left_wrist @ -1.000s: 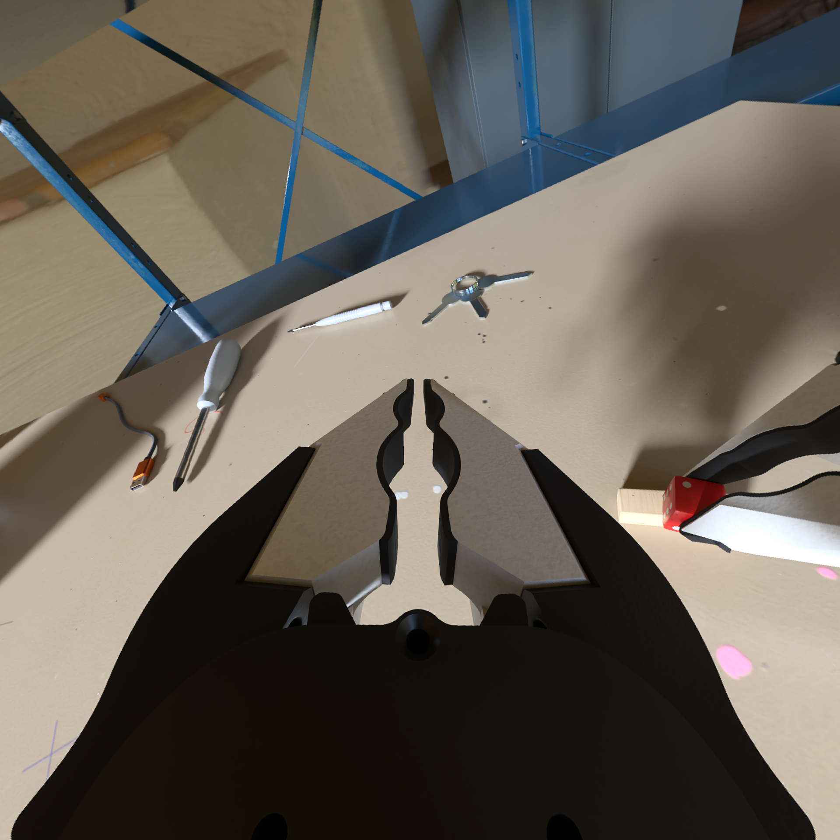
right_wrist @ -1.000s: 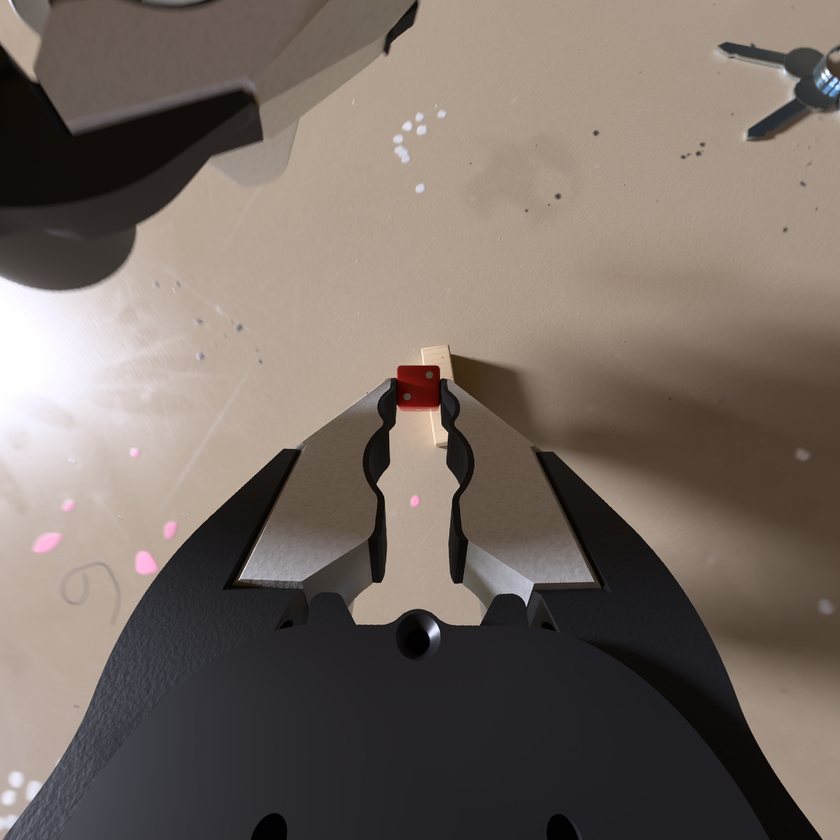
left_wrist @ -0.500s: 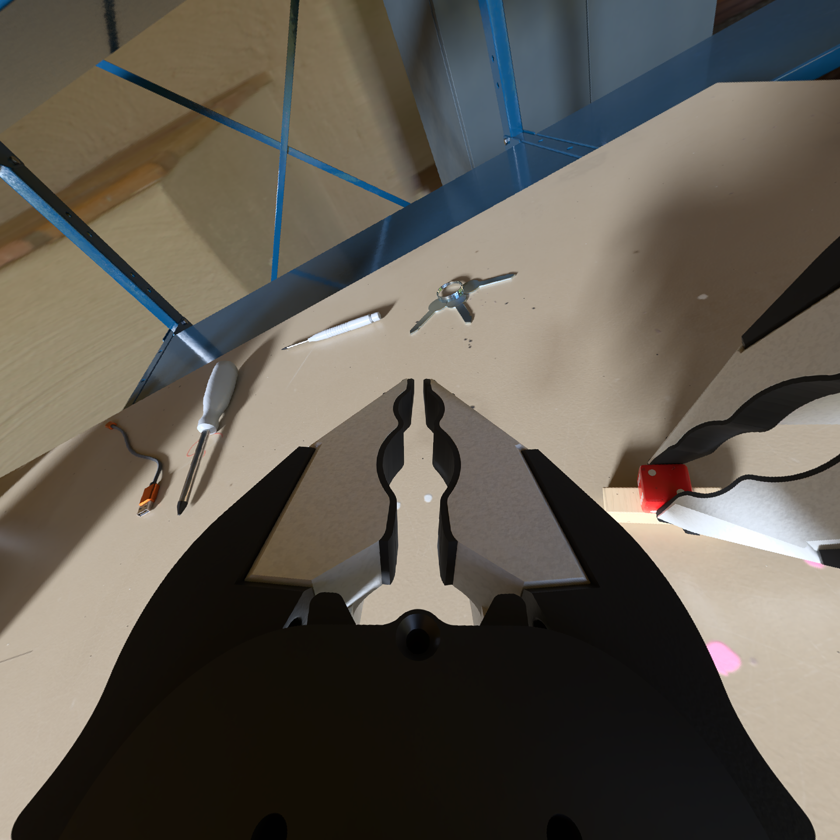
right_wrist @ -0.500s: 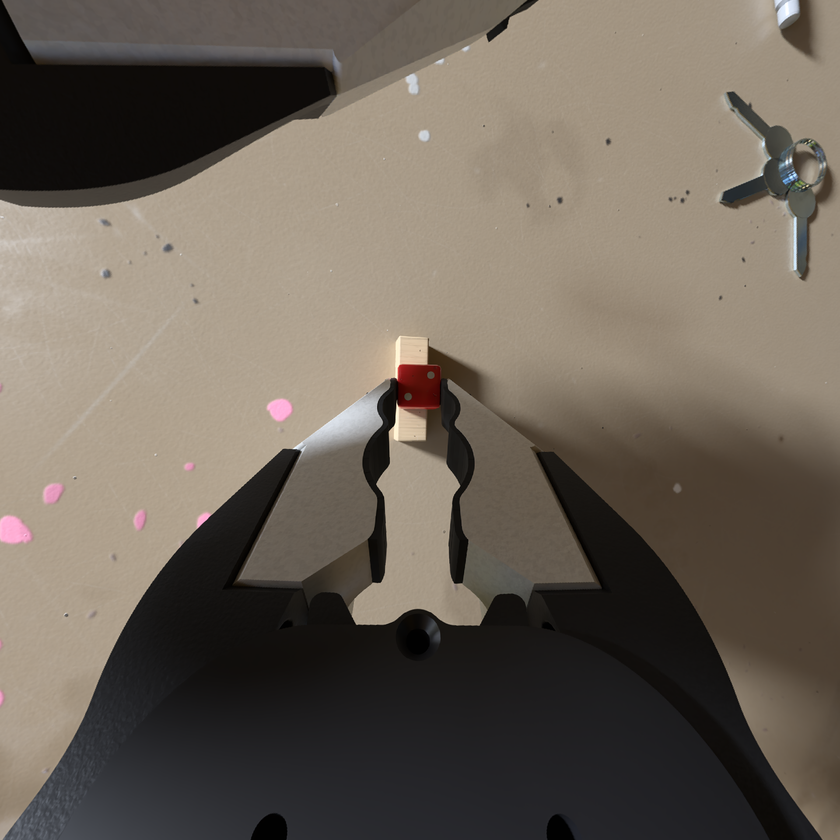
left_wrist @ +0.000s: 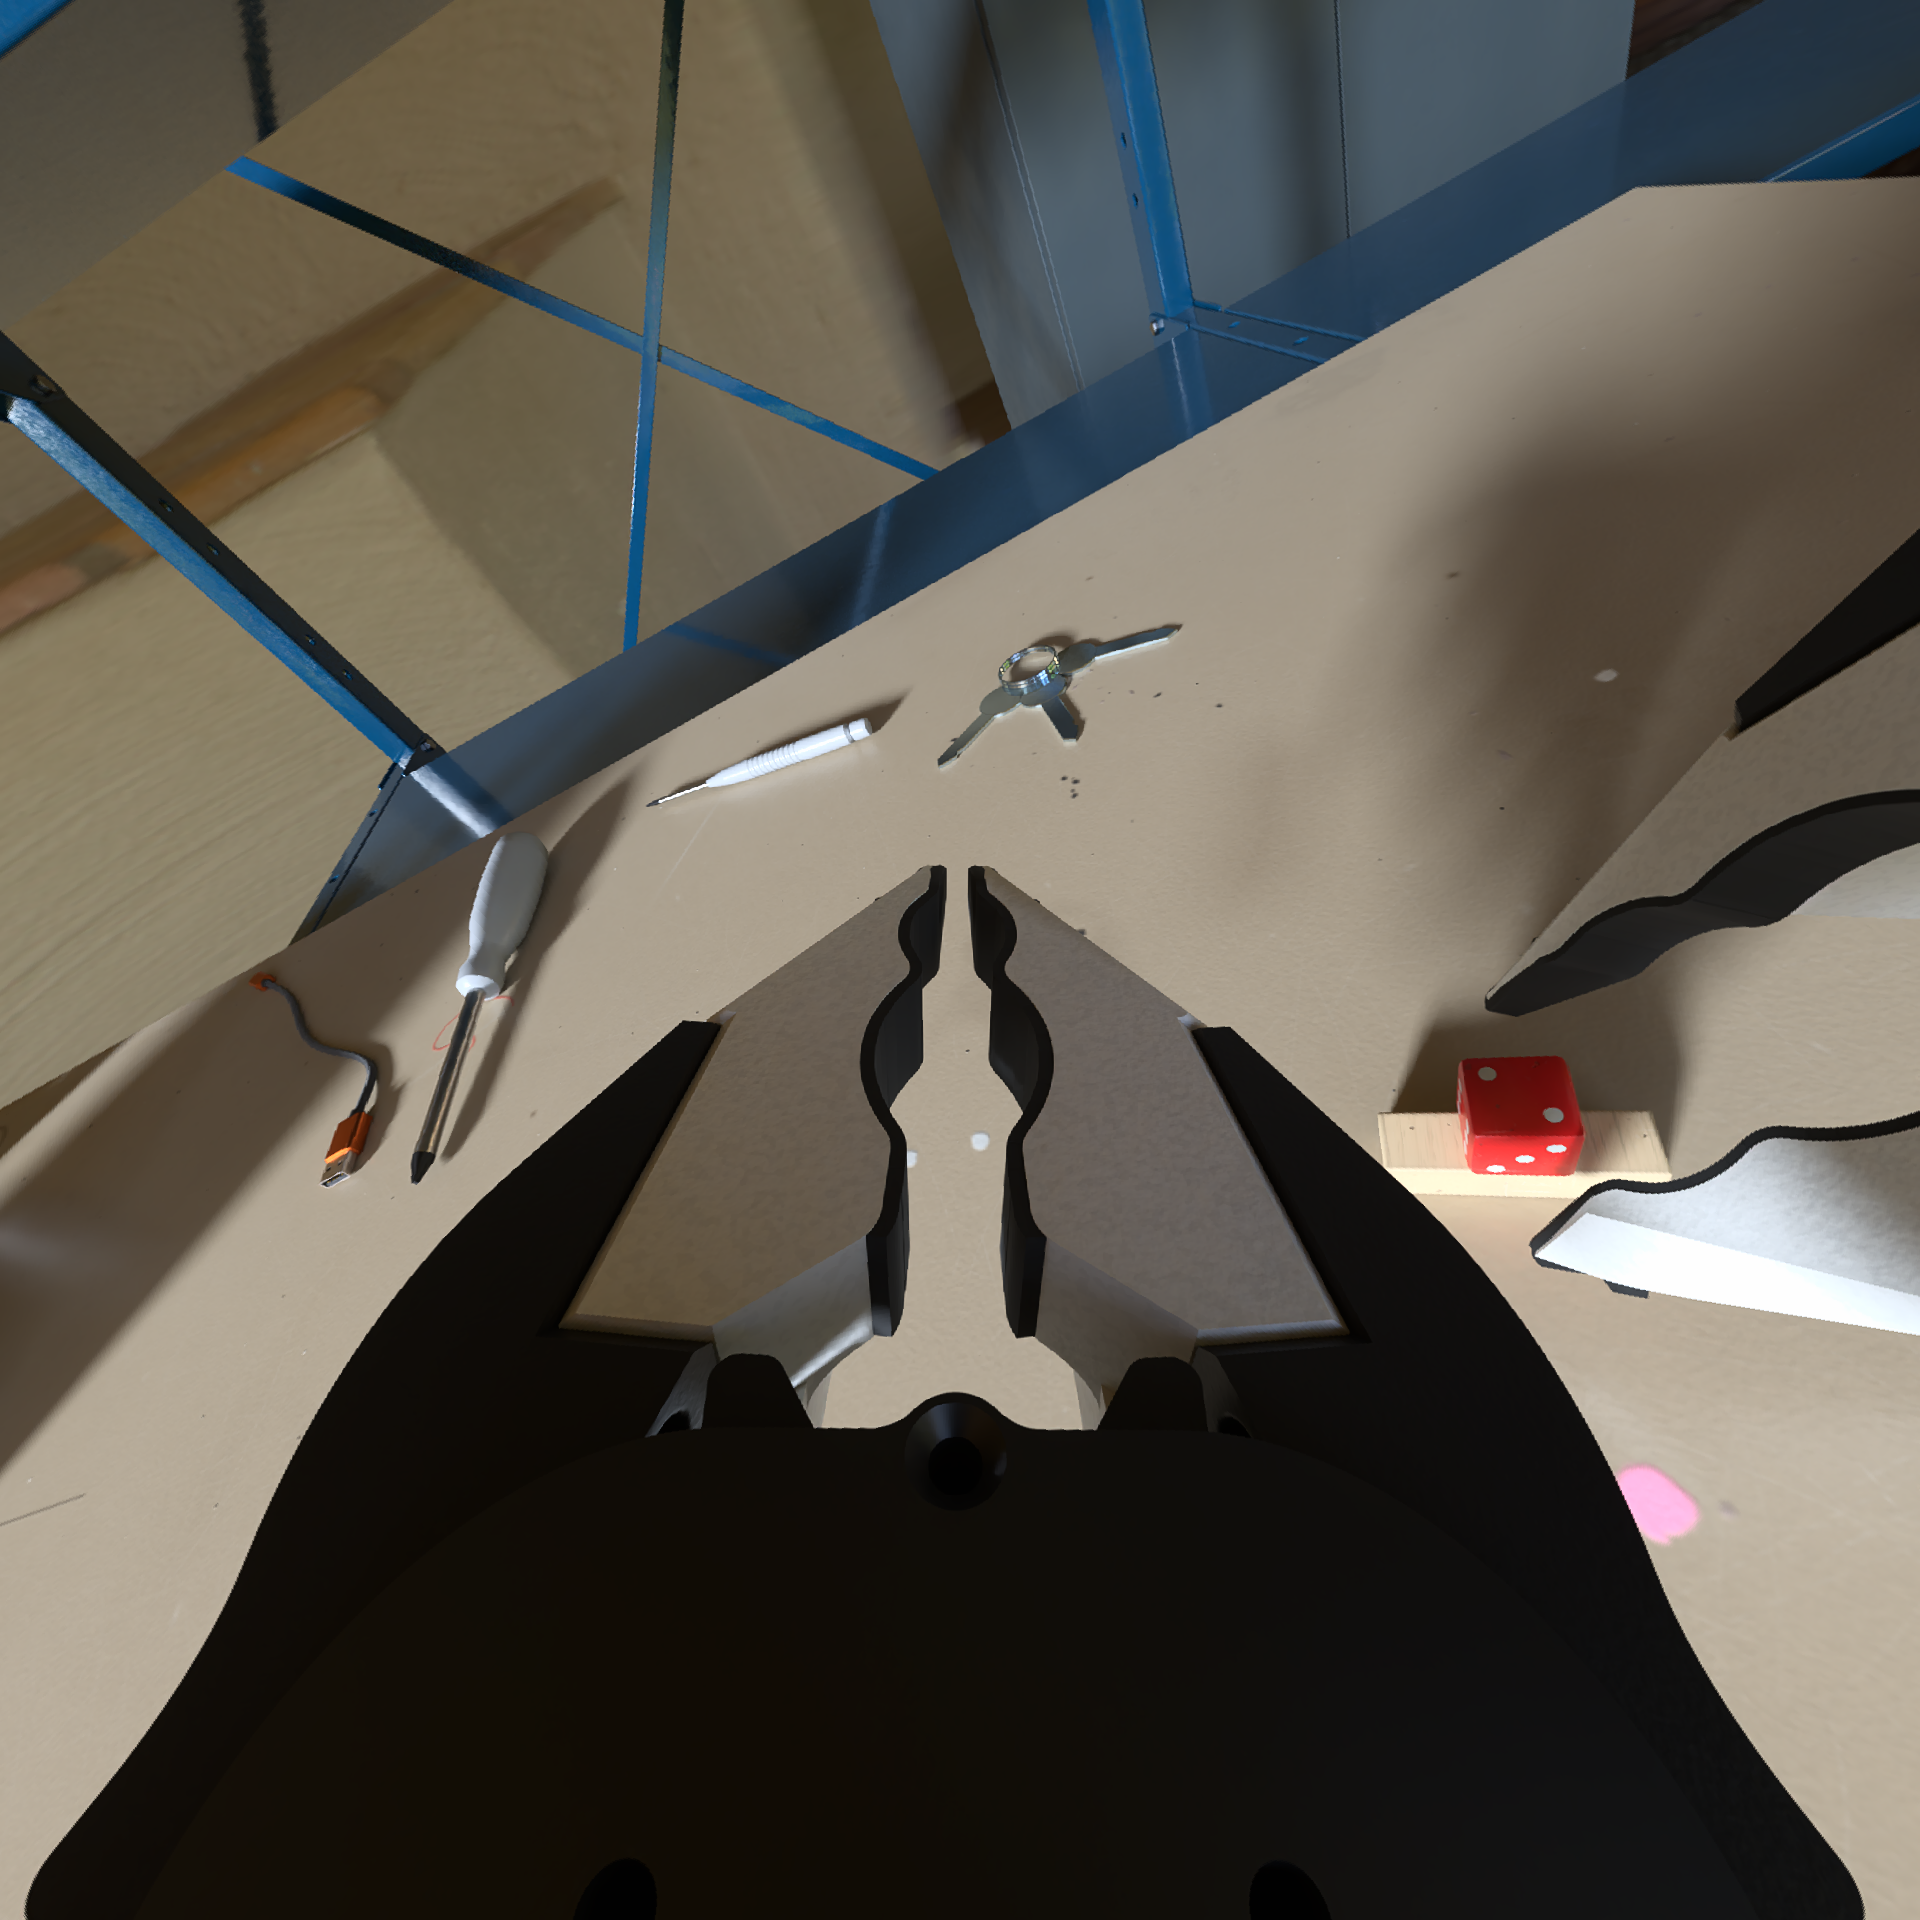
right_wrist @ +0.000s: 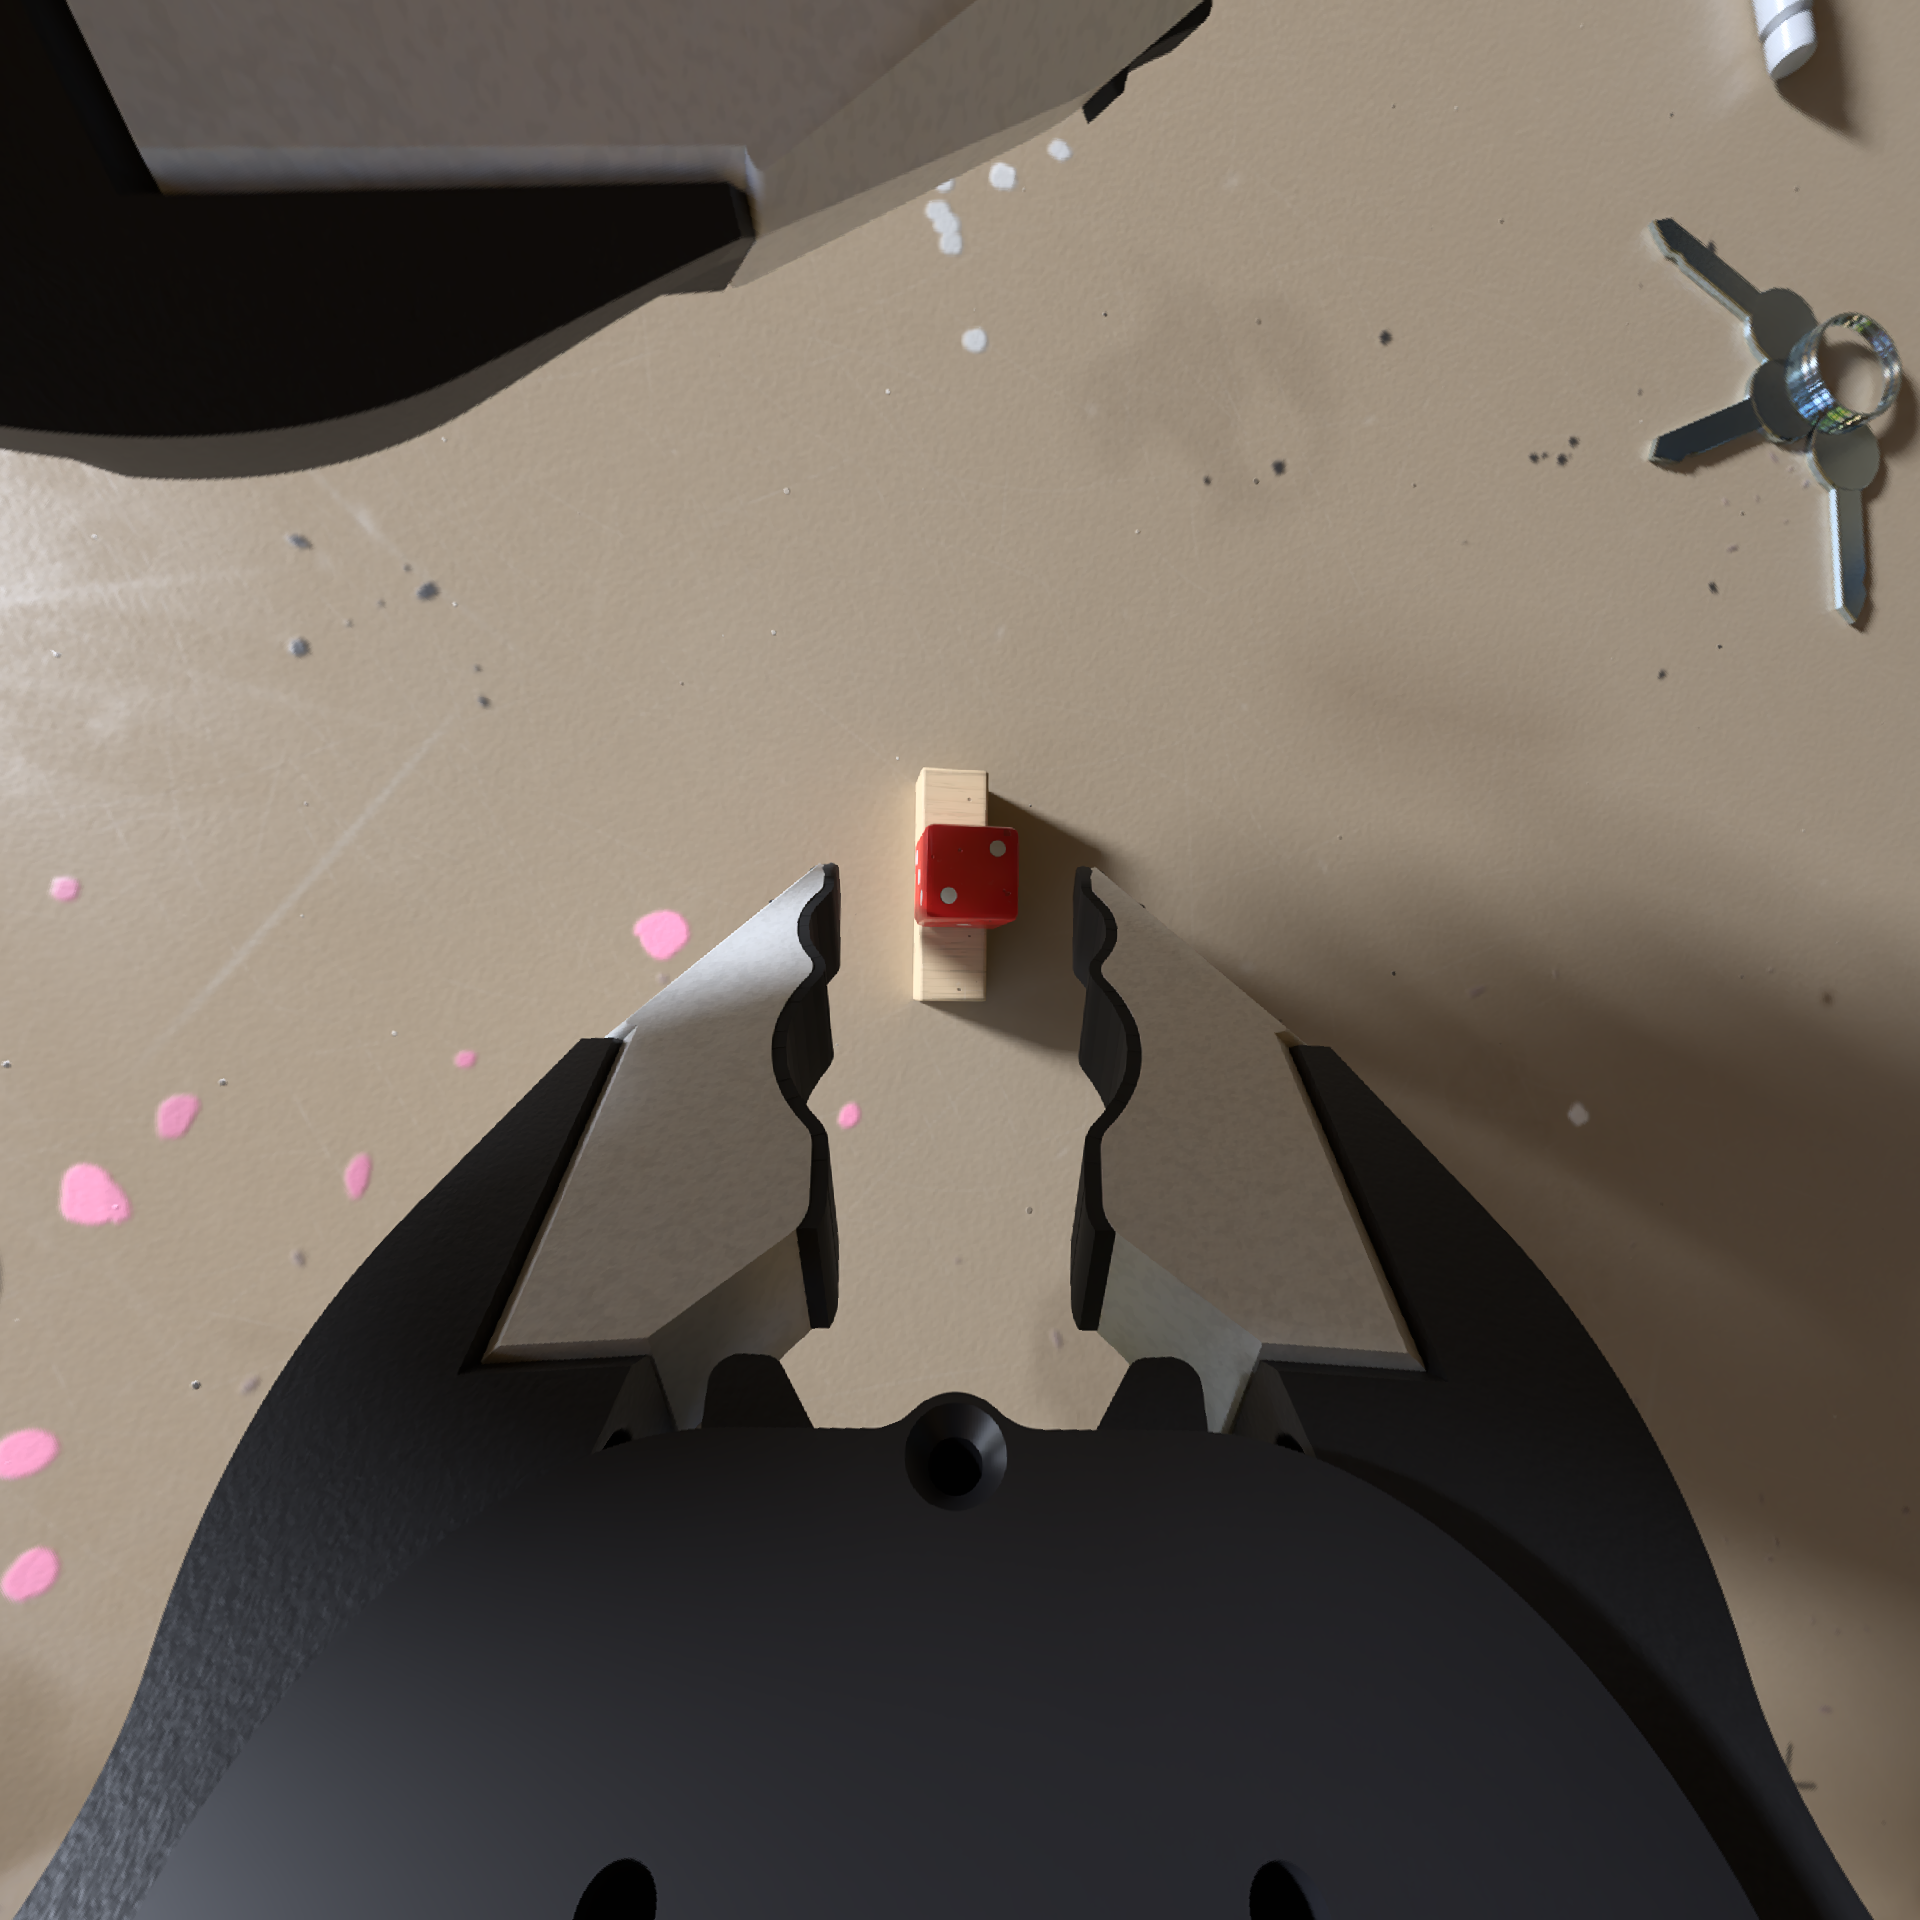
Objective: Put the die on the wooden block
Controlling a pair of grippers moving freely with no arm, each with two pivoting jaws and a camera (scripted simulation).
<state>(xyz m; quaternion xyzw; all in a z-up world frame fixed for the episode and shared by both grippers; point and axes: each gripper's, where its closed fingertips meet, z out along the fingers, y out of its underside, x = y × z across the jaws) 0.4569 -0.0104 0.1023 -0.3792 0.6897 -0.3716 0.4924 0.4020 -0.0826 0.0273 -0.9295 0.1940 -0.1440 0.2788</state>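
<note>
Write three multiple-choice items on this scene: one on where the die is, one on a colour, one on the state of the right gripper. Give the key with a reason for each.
1. Where is the die?
A. On the wooden block
B. Beside the keys
C. Between the left gripper's fingers

2. What colour is the die?
A. Blue
B. Red
C. Green

3. How is the right gripper?
A. Shut on the die
B. Shut on nothing
C. Open, clear of the die

Key: 1 A, the die sits on the pale block on the table. 2 B, its faces are red with pale dots. 3 C, both fingers stand apart with gaps on either side of the die.
</note>
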